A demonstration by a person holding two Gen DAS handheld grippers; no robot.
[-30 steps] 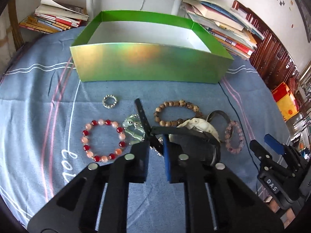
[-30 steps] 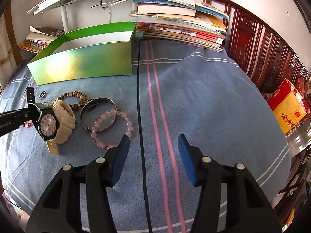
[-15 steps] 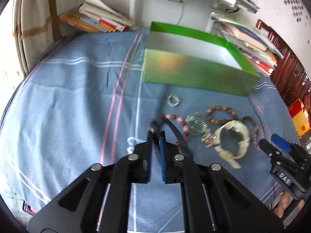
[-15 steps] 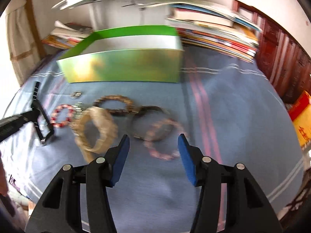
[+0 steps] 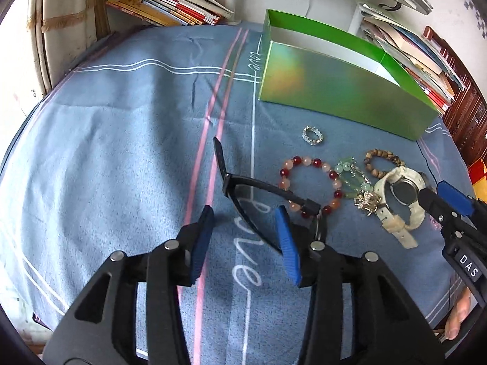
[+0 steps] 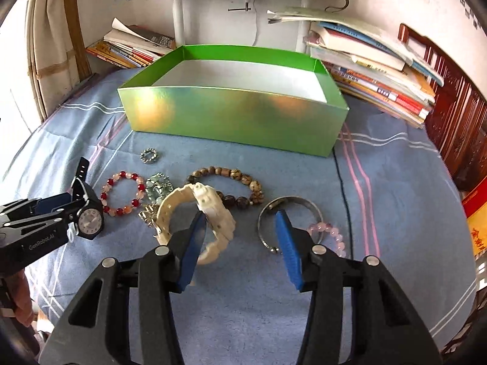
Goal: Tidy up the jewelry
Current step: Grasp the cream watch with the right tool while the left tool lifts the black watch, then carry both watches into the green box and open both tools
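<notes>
Left wrist view: my left gripper (image 5: 245,223) is opening, and the black strap watch (image 5: 258,187) lies between and just past my pads, unpressed, on the blue cloth (image 5: 121,152). Right wrist view: my right gripper (image 6: 240,223) is closing, nothing gripped, its left pad just in front of the cream chunky watch (image 6: 210,203).

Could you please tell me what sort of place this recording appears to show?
Probably a room in a home, perhaps a study: stacks of books line the wall, a carved dark wooden cabinet stands to the right, and jewelry lies on a blue cloth beside a green box.
</notes>
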